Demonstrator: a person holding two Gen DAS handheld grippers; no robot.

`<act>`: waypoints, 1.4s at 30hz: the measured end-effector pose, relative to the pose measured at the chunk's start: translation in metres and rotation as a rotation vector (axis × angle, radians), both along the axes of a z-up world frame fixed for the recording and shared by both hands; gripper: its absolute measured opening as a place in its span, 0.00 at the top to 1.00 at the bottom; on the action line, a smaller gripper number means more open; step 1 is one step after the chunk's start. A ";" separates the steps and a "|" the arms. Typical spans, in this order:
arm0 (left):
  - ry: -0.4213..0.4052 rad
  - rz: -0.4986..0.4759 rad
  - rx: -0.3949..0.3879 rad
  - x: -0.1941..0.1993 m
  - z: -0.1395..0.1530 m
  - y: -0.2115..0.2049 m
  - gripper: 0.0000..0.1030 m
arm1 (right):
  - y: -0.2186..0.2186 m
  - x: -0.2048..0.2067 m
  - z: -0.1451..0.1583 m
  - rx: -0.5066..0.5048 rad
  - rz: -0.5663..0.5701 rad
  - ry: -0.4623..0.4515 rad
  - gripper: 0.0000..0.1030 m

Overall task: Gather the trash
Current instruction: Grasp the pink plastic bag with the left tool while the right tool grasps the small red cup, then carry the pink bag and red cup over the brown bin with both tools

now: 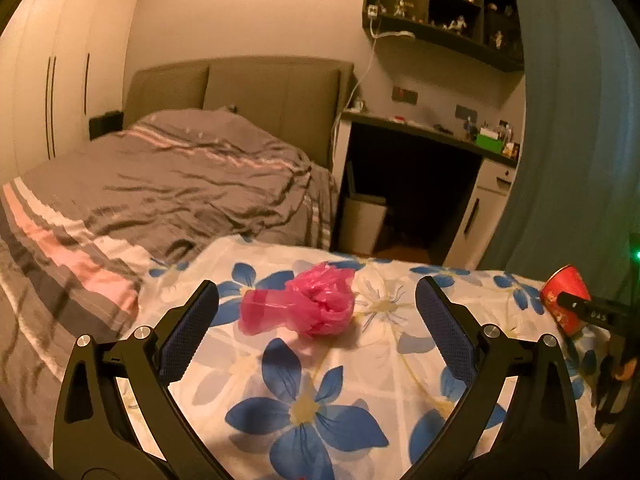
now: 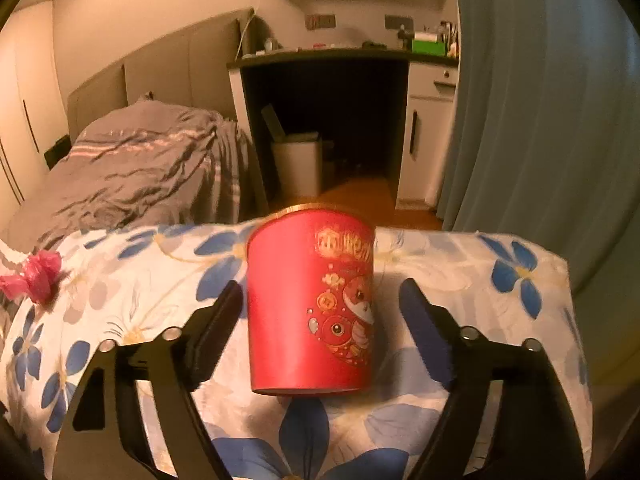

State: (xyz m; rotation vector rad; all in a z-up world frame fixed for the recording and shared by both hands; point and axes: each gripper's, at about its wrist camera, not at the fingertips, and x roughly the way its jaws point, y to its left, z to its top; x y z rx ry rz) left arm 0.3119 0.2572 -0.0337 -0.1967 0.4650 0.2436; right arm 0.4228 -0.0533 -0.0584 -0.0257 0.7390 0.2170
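Note:
A crumpled pink plastic bag (image 1: 304,306) lies on a cloth printed with blue flowers (image 1: 320,400). My left gripper (image 1: 318,282) is open just short of it, with nothing between the pads. A red paper cup (image 2: 308,304) with gold print stands upright on the same cloth (image 2: 120,280). My right gripper (image 2: 320,283) is open around the cup: the left finger is close to its side and the right finger is clearly apart. The right wrist view shows the pink bag (image 2: 36,276) far to the left. The left wrist view has the cup (image 1: 564,296) at its right edge.
A bed with grey striped bedding (image 1: 160,184) lies to the left. Beyond the cloth's far edge is a dark desk (image 1: 420,128) with a white bin (image 2: 298,168) under it. A blue-grey curtain (image 2: 540,120) hangs on the right.

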 end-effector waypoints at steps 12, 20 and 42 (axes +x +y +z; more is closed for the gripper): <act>0.102 -0.043 -0.046 0.046 -0.014 0.024 0.06 | 0.006 -0.002 -0.005 -0.008 0.028 0.013 0.40; 0.224 -0.151 -0.093 0.066 -0.035 0.020 0.58 | 0.006 -0.002 -0.005 -0.003 0.038 0.009 0.41; 0.094 -0.226 -0.045 -0.050 0.004 -0.059 0.67 | -0.026 -0.102 0.035 0.092 0.092 -0.074 0.44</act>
